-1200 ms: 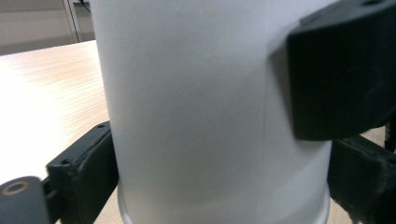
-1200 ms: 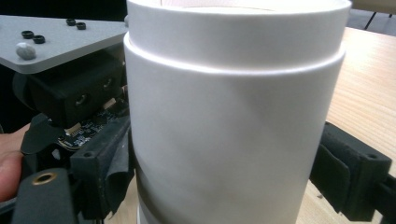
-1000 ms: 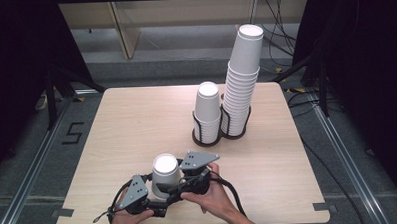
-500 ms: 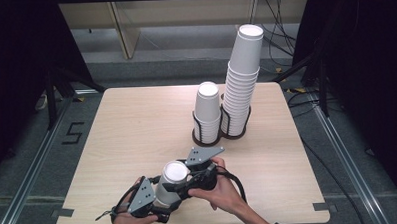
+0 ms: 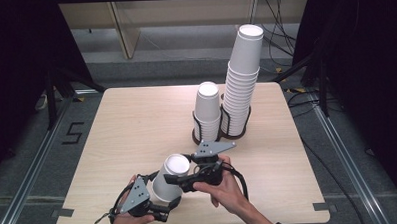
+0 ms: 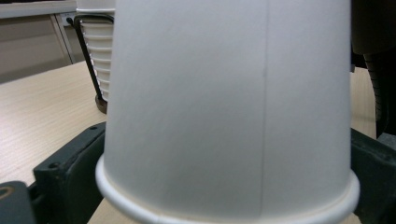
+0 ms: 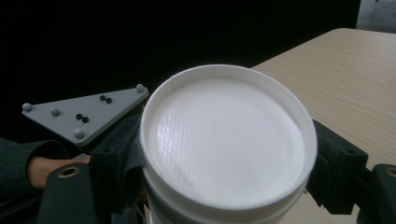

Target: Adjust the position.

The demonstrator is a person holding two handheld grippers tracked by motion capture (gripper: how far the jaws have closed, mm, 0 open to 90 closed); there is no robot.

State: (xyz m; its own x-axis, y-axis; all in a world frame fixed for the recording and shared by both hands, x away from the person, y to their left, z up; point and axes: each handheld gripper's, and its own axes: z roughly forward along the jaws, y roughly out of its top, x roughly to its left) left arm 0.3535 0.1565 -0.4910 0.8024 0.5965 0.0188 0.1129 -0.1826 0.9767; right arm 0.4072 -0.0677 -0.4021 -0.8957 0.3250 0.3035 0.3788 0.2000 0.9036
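An upside-down white paper cup (image 5: pixel 170 177) is sitting in the lower middle of the high view, tilted, near the table's (image 5: pixel 112 135) front edge. The right gripper (image 5: pixel 181 181) is clamping it just below its upturned base. The left gripper (image 5: pixel 162 206), lower left, has just been opening its jaws, now standing wide around the cup's rim end.

White paper cup (image 5: pixel 170 179), pale woodgrain table (image 5: pixel 132 129), black cup holders (image 5: pixel 222 133)
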